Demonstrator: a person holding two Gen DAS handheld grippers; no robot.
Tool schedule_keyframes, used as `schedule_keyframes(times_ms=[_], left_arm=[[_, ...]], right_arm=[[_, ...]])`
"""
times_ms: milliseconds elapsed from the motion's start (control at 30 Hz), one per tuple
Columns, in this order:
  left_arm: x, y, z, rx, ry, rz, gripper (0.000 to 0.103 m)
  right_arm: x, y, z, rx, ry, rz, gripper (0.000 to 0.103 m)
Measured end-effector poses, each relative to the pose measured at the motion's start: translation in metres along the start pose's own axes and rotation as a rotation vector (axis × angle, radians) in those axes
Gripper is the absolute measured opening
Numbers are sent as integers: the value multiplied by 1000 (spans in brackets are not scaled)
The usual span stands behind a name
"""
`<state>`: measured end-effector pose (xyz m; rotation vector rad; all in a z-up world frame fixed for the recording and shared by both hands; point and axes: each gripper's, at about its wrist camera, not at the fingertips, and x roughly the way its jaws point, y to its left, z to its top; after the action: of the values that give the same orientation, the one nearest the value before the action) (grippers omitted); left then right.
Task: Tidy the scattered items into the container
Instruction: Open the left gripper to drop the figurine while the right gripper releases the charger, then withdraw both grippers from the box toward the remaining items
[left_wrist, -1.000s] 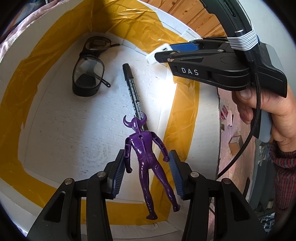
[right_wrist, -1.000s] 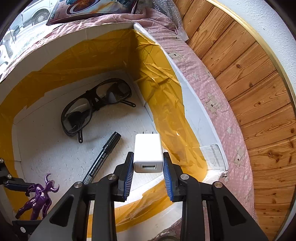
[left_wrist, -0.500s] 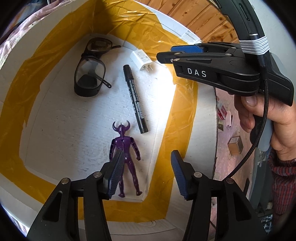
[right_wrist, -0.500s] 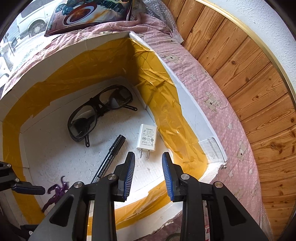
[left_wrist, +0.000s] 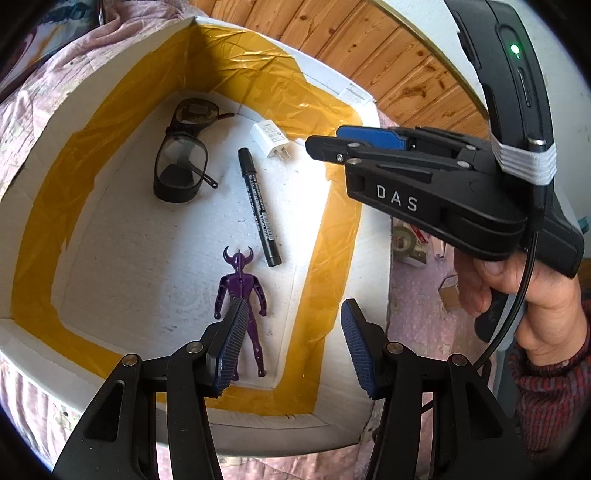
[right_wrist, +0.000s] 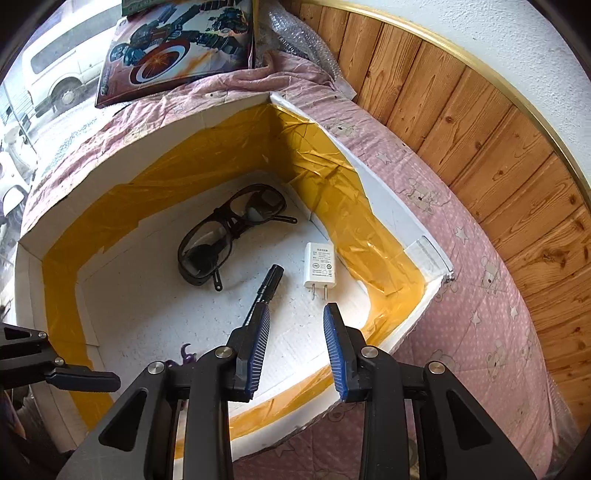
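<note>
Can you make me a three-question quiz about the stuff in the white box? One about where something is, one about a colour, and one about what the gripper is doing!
1. Where does the charger lie?
A. Beside the marker
B. On top of the glasses
C. Outside the box

2. What colour is the toy figure?
A. Green
B. Purple
C. Red

3. What is the right gripper doing?
A. Squeezing the charger
B. Squeezing the marker
C. Holding nothing

Answers: 1 A, the charger lies on the box floor next to the marker's cap. 2 B, horns and body are purple. 3 C, the gap between its fingers is bare.
</note>
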<state>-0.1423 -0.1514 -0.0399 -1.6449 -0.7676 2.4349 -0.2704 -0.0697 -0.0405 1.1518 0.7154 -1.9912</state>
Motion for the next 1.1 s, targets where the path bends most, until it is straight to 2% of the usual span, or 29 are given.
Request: schedule_keyframes(times_ms=[100, 267, 667, 833, 1100], left_arm=[[-11, 1, -5, -6, -53, -10, 55], [-26, -4, -17, 36, -102, 19, 55], [-39, -23, -48, 78, -141, 20, 55], [-50, -39, -60, 135, -191, 43, 55], [-46, -62, -83, 204, -181, 59, 55]], right_arm=[[-18, 1, -11, 80, -61, 24, 32], [-47, 0, -37, 217, -149, 60, 32], [-103, 7, -95, 415, -302, 123, 32], [-122, 17, -125, 461, -344, 137, 32], [-130, 24, -189, 570, -346, 134, 32]])
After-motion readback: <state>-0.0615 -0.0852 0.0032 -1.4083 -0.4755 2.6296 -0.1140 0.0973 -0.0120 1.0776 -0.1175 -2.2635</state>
